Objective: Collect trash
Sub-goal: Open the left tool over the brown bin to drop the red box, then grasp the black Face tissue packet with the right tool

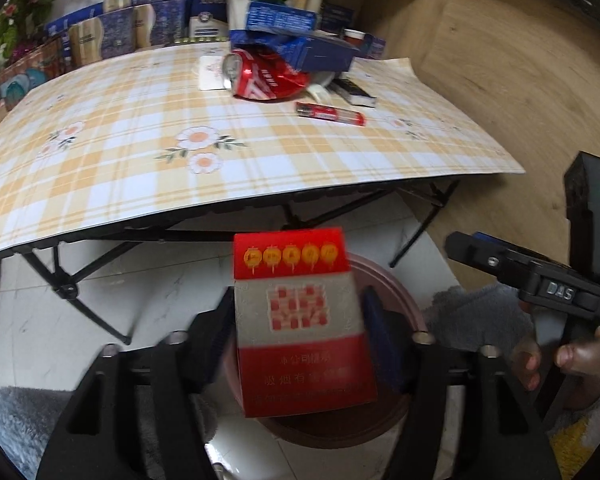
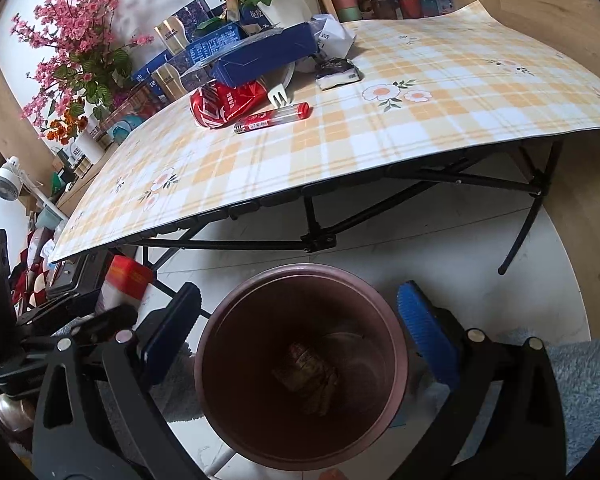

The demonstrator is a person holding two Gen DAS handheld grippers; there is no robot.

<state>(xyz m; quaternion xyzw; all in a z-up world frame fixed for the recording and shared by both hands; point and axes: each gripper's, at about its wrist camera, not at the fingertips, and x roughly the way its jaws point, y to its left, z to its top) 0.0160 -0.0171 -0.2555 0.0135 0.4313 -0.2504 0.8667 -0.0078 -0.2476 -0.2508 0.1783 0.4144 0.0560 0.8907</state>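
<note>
Above the dark red trash bin [image 1: 400,312], a red and white cigarette pack [image 1: 300,320] sits upright between the fingers of the left gripper [image 1: 300,332]. The pack looks blurred, and there is a gap between it and the right finger, so the jaws stand wide and do not press on it. The right gripper [image 2: 300,328] is also above the same bin [image 2: 300,360], just beside the left one, with its jaws wide apart and nothing between them. At the bottom of the bin lies some crumpled trash [image 2: 306,376]. The bin stands on the white floor in front of a folding table with a yellow checked cloth [image 2: 420,120]. On the table, well apart from the grippers, lie a crushed red can [image 2: 224,106], a red lighter [image 2: 272,118], a white plastic fork [image 2: 278,94] and blue boxes [image 2: 260,56].
</note>
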